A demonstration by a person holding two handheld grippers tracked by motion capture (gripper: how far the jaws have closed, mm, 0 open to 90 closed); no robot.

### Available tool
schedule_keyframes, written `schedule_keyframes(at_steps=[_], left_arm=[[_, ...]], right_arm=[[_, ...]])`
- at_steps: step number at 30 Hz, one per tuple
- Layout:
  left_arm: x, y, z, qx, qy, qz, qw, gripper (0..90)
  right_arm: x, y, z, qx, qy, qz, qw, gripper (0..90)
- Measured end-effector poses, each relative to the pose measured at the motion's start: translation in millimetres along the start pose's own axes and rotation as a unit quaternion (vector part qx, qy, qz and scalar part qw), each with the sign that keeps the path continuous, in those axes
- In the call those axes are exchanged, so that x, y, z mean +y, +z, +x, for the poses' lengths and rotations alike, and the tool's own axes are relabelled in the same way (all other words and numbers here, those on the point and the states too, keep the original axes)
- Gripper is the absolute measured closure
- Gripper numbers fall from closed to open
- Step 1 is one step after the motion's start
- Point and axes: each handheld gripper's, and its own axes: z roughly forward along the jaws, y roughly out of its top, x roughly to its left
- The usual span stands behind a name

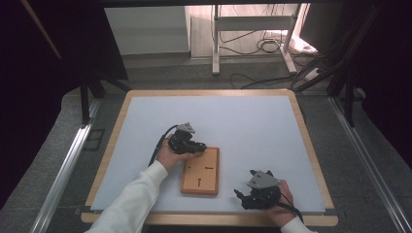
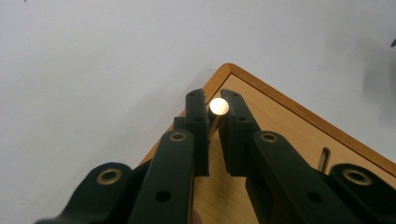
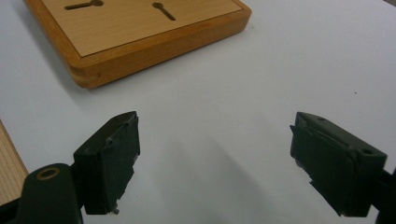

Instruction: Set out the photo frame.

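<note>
Pin's (image 2: 218, 106) lower shaft hidden (between black jaws).

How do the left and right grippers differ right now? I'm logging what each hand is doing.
The left gripper has its jaws nearly closed on a small brass pin; the right gripper has its jaws wide apart with nothing between them. The left gripper is over a corner of the wooden board; the right gripper is over the bare white mat, beside the board. Both have black jaws and are hand-held.
</note>
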Motion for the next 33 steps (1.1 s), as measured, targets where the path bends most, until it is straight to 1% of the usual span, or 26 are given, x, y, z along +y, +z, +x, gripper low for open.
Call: schedule_keyframes(at_steps=[3,7,10,18,19,22,25,26,28,33], left_arm=[[0.9,0.1,1.5,-0.003,-0.006,0.001,1.0,83.9],[2.6,0.8,2.5,-0.006,-0.012,0.003,0.9999,83.9],[3.0,0.9,4.9,-0.013,-0.017,0.003,0.9998,83.8],[3.9,0.8,7.0,-0.016,-0.021,0.006,0.9996,83.7],[3.7,0.8,7.5,-0.017,-0.022,0.005,0.9996,83.6],[3.9,0.9,8.1,-0.02,-0.024,0.005,0.9995,83.6],[4.3,1.1,10.4,-0.025,-0.027,0.005,0.9993,83.7],[4.4,1.3,10.9,-0.028,-0.031,0.004,0.9991,83.7],[4.7,1.2,12.1,-0.03,-0.031,0.005,0.9991,83.7],[5.3,1.3,14.3,-0.036,-0.035,0.008,0.9987,83.6]], right_arm=[[3.6,3.2,5.5,-0.005,-0.016,0.004,0.9998,15.5],[10.7,8.0,13.0,-0.009,-0.029,0.001,0.9995,14.2],[15.9,11.0,18.6,-0.007,-0.037,-0.001,0.9993,13.1],[25.2,17.5,33.4,-0.005,-0.064,0.005,0.9979,9.6],[26.3,18.9,35.4,-0.009,-0.067,0.006,0.9977,9.2],[30.0,24.3,41.0,-0.01,-0.08,0.012,0.9967,8.6],[34.0,29.7,47.5,-0.011,-0.097,0.016,0.9951,8.3],[35.2,31.4,49.8,-0.013,-0.101,0.016,0.9947,8.2],[37.0,34.7,53.5,-0.015,-0.109,0.018,0.9938,8.2],[39.5,41.5,60.0,-0.019,-0.119,0.02,0.9925,8.2]])
